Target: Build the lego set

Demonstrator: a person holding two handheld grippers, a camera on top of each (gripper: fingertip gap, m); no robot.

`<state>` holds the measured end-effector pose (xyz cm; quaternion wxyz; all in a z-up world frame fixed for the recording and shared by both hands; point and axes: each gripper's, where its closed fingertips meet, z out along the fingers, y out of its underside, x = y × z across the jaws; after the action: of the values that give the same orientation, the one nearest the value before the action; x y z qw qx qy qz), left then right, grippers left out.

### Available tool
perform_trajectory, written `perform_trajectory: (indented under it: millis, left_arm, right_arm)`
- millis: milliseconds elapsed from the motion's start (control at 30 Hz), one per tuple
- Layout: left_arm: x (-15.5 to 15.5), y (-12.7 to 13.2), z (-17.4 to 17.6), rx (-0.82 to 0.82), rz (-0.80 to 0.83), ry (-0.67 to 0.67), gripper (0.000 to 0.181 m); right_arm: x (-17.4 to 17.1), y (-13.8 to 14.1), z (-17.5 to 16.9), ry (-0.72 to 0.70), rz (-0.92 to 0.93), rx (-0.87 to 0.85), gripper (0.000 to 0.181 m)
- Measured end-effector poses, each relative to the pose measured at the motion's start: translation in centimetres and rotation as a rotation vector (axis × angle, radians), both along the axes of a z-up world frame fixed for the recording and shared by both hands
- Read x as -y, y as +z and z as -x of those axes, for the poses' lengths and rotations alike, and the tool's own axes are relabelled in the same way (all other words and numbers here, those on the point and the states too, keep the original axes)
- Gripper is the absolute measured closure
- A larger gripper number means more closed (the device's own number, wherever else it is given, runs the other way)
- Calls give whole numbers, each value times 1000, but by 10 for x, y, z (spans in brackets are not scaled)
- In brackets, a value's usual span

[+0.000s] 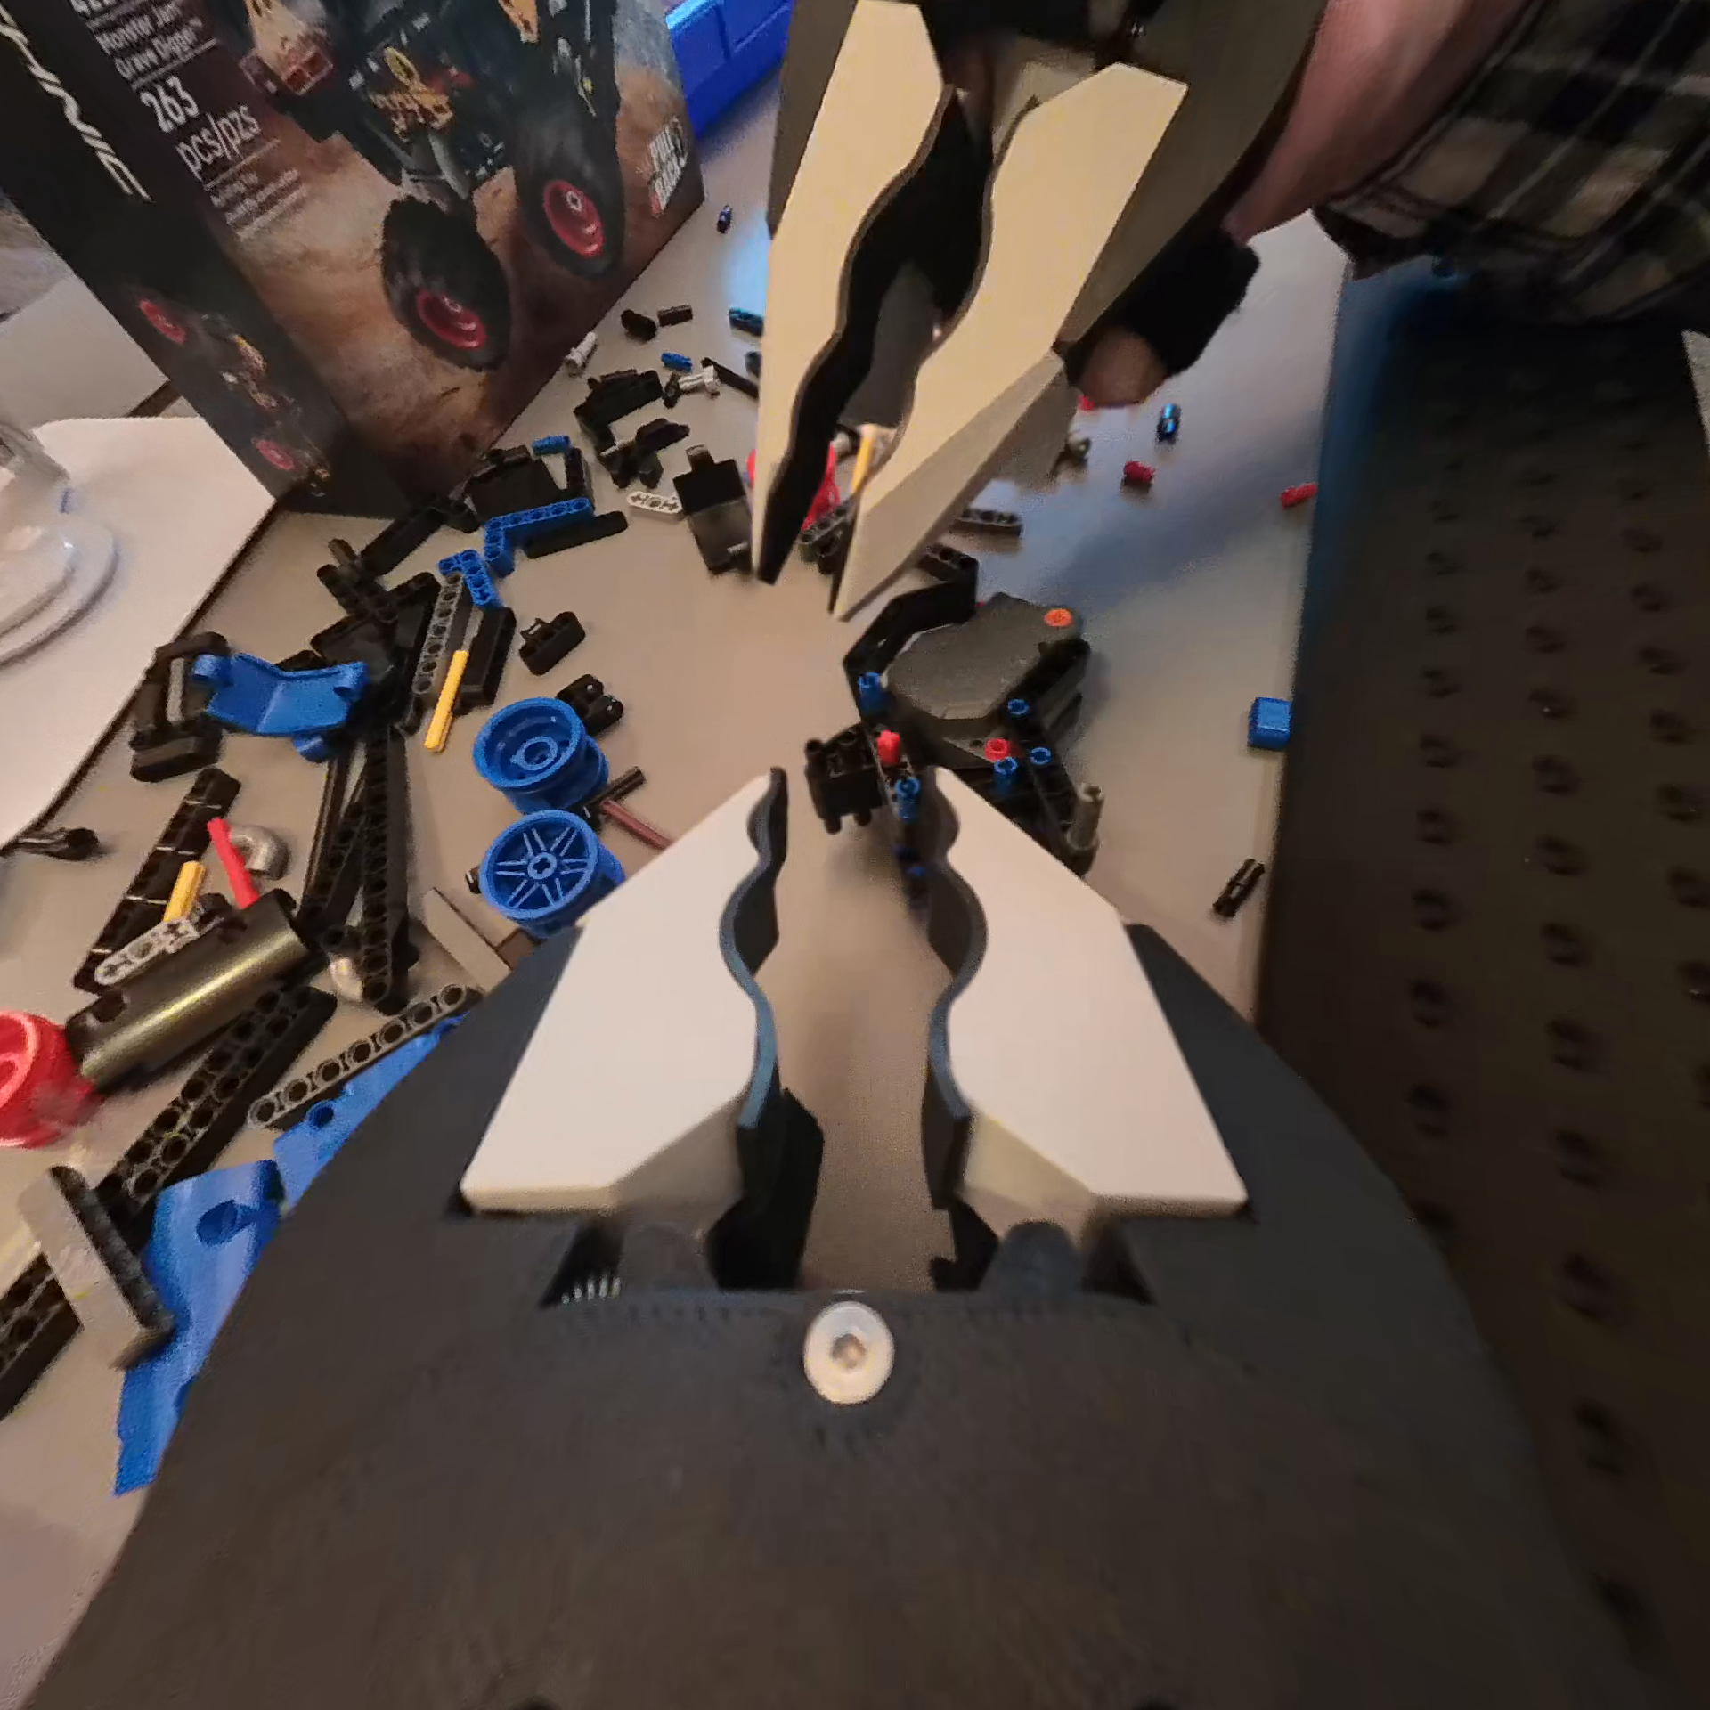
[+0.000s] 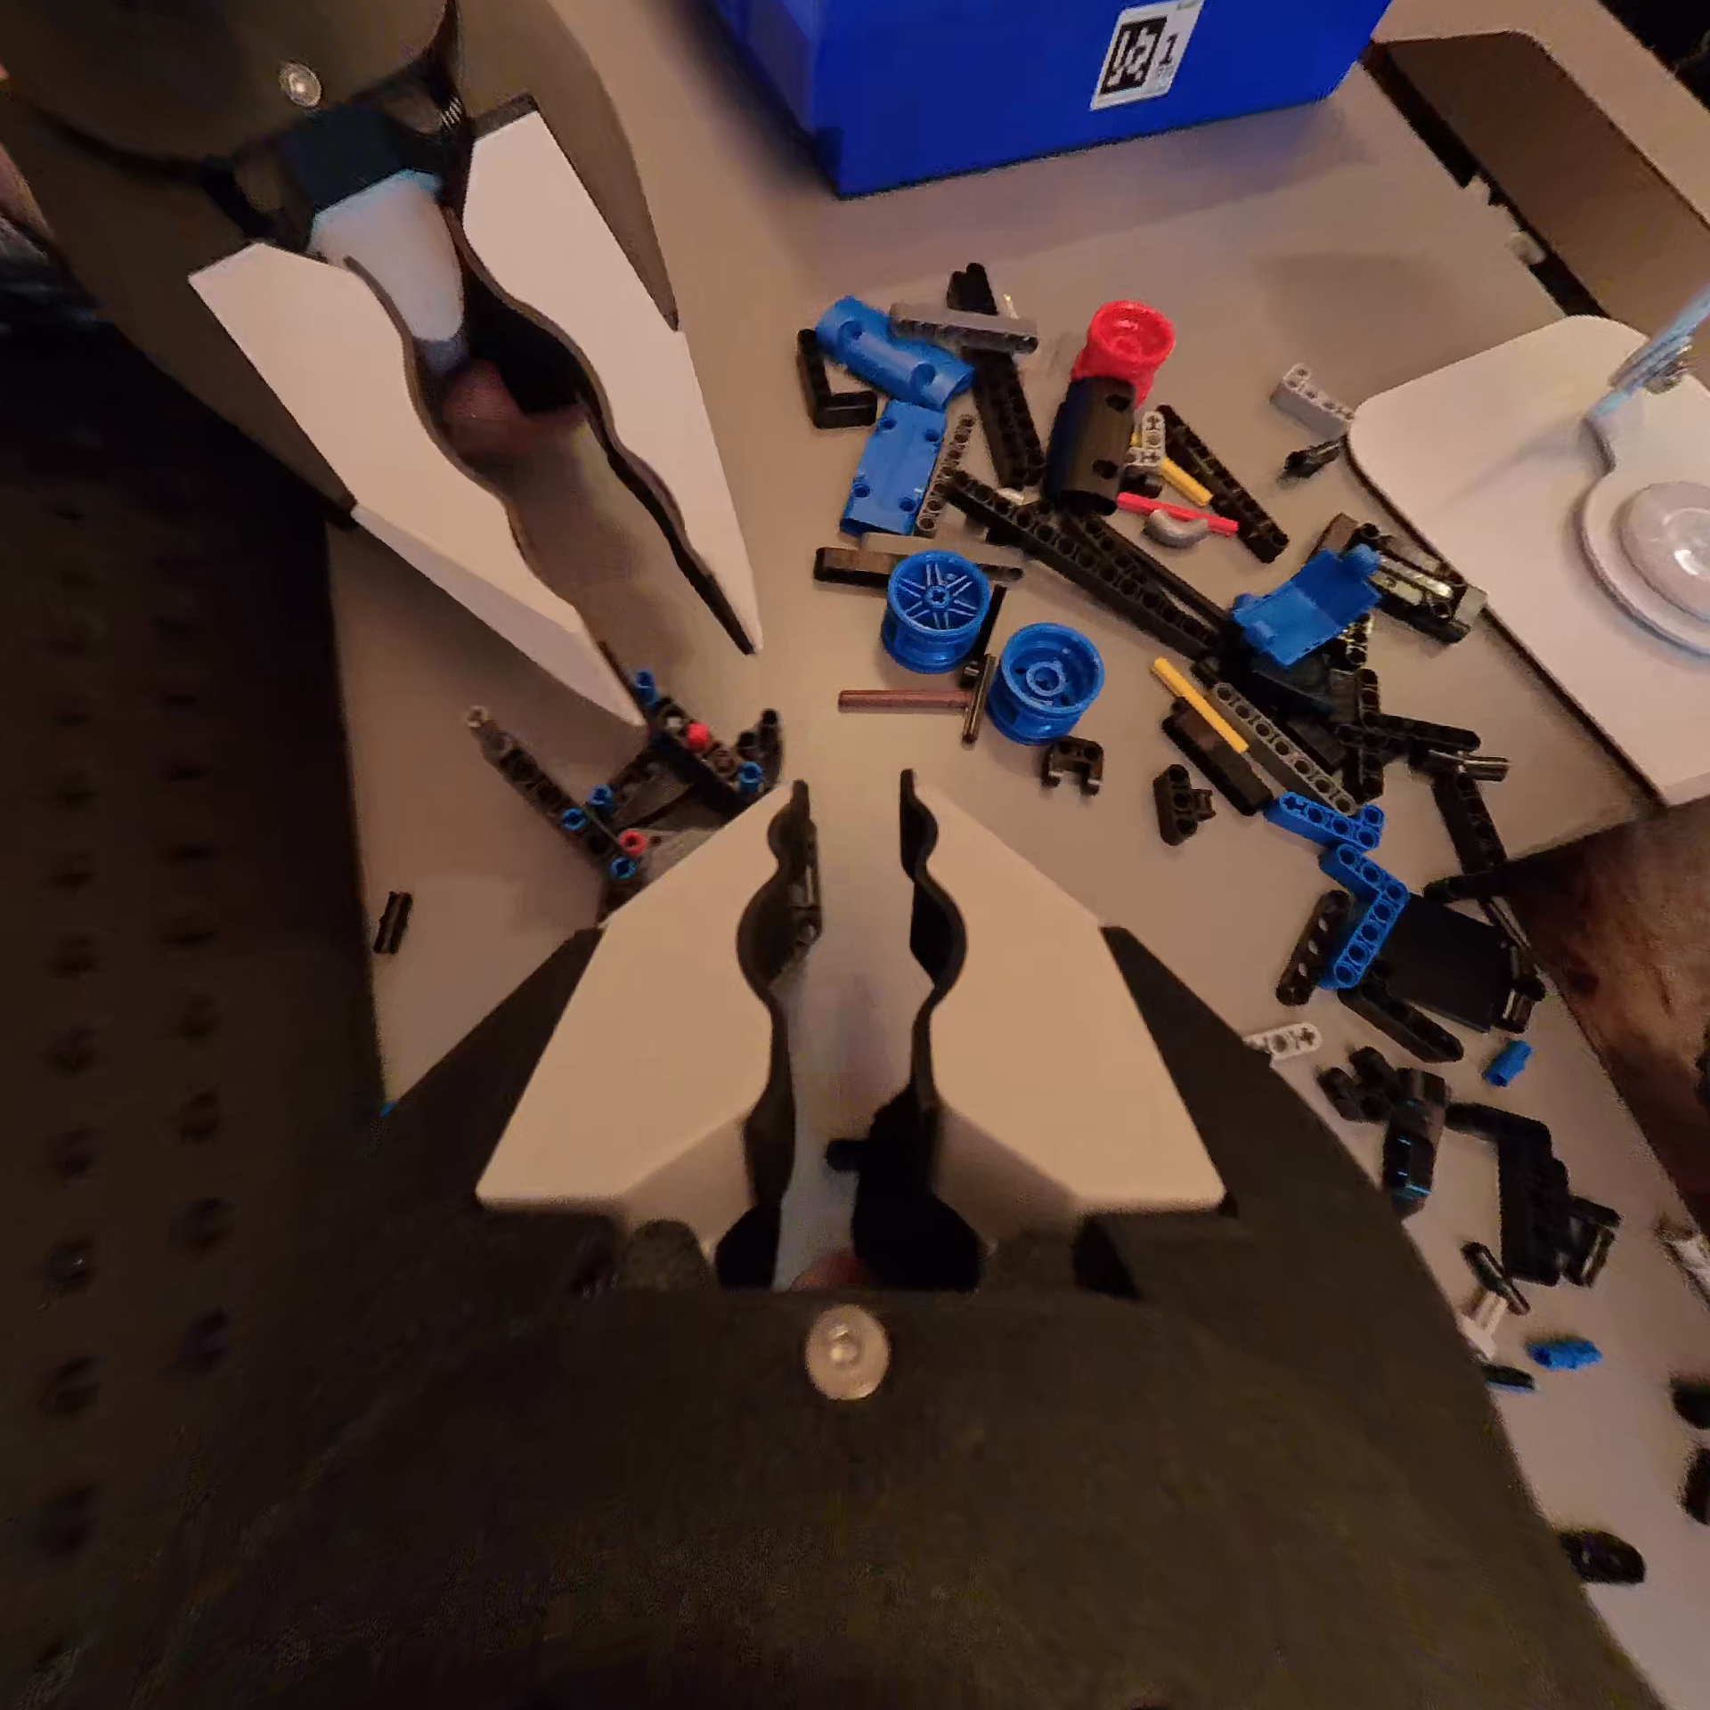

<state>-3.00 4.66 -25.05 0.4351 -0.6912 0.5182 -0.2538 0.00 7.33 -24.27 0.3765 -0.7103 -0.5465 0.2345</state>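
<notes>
Covering grey table (image 1: pixel 740 666): loose lego pieces (image 2: pixel 1092 518); blue bin (image 2: pixel 1018 83) behind.

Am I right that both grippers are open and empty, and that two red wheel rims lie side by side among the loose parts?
Not quite: the two side-by-side rims are blue, as the right wrist view shows; only a single red rim lies farther off. The rest holds: the left gripper and right gripper are both open and empty.

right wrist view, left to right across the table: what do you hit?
dark perforated mat → partly built assembly → spoked blue wheel rim → second blue wheel rim → yellow axle → blue panel piece → white board
</notes>
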Motion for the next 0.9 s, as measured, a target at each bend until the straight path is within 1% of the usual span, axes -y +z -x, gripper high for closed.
perform_trajectory:
  millis: [33,67,100,133,167,233,300,333,500,600,667,733,800,833,900]
  left_arm:
    - [1,0,1,2,12,-5,154]
    - [0,0,3,1,14,-2,152]
    - [-1,1,5,3,9,5,156]
    - [0,1,5,4,13,-1,157]
    - [3,1,5,2,24,-12,156]
    - [12,-3,5,9,70,-50,155]
    - [18,-6,6,16,116,-72,148]
    - [17,-9,8,-1,104,-66,147]
    - [21,-17,-3,-42,63,-101,168]
    - [19,-17,-3,-60,19,-105,176]
    - [15,-15,-2,-127,-111,-109,177]
    - [15,-9,-3,-188,-241,-124,177]
    - [13,-4,-4,-290,-427,-144,177]
    - [12,-1,-5,-344,-518,-157,177]
    - [10,6,-8,-423,-687,-169,177]
  right_arm:
    - [0,-3,-2,4,10,15,166]
    - [1,-11,-5,7,39,45,163]
    - [2,-16,-6,11,71,59,158]
    - [5,-16,-6,22,97,43,158]
    - [9,-16,-6,38,119,35,160]
    - [12,-19,-7,53,130,46,171]
    - [14,-20,-7,59,135,50,181]
    - [15,-20,-7,63,132,51,181]
    - [19,-18,-5,75,160,26,181]
    - [18,-17,-7,65,166,22,181]
    - [16,-14,-10,60,174,0,169]
    - [17,-9,-12,78,186,-31,164]
    - [19,-4,-14,101,204,-50,157]
    - [21,-2,-15,119,213,-58,146]
    - [26,2,-15,160,219,-74,139]
